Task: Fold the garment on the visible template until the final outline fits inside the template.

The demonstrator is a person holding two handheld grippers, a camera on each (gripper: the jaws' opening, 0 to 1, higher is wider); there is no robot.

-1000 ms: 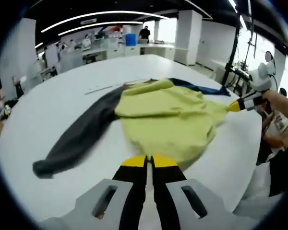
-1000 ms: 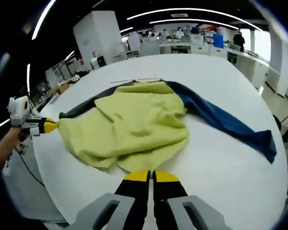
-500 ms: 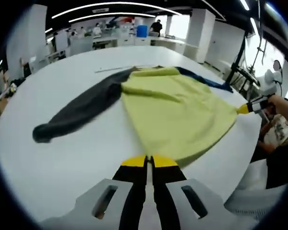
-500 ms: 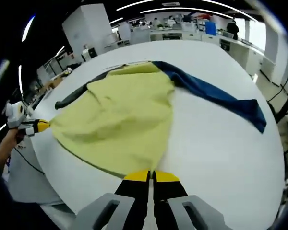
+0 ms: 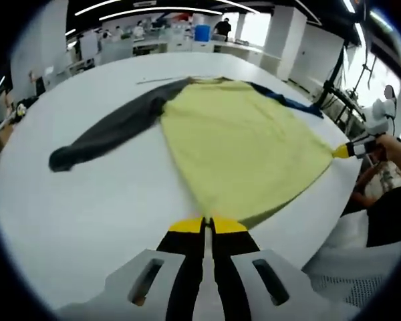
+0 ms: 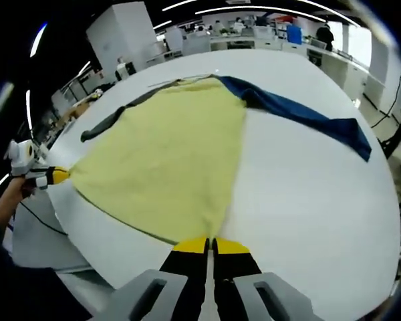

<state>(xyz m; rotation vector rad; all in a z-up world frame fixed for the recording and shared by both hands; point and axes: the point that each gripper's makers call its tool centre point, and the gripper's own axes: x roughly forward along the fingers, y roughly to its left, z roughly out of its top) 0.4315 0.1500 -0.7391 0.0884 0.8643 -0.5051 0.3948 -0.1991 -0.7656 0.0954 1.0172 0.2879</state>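
A garment with a yellow-green body (image 5: 240, 140), a dark grey sleeve (image 5: 107, 134) and a blue sleeve (image 5: 287, 101) lies spread flat on the white table (image 5: 87, 214). My left gripper (image 5: 207, 225) is shut on one hem corner at the near edge. My right gripper (image 5: 351, 148) comes in from the right, shut on the other hem corner. In the right gripper view the body (image 6: 167, 154) stretches taut between my right gripper (image 6: 210, 245) and my left gripper (image 6: 51, 176). The blue sleeve (image 6: 301, 114) lies right and the grey sleeve (image 6: 110, 119) left. A thin line (image 5: 154, 80) marks the table by the collar.
The table (image 6: 307, 200) ends just below both grippers. A person's hand (image 5: 394, 144) holds the right gripper, with a mesh chair (image 5: 361, 281) beneath it. Desks, pillars and people stand far behind the table.
The crumpled yellow-green body has been drawn toward the near table edge and stretched flat between both grippers. The sleeves have straightened out to the sides. Both grippers stayed shut on the hem.
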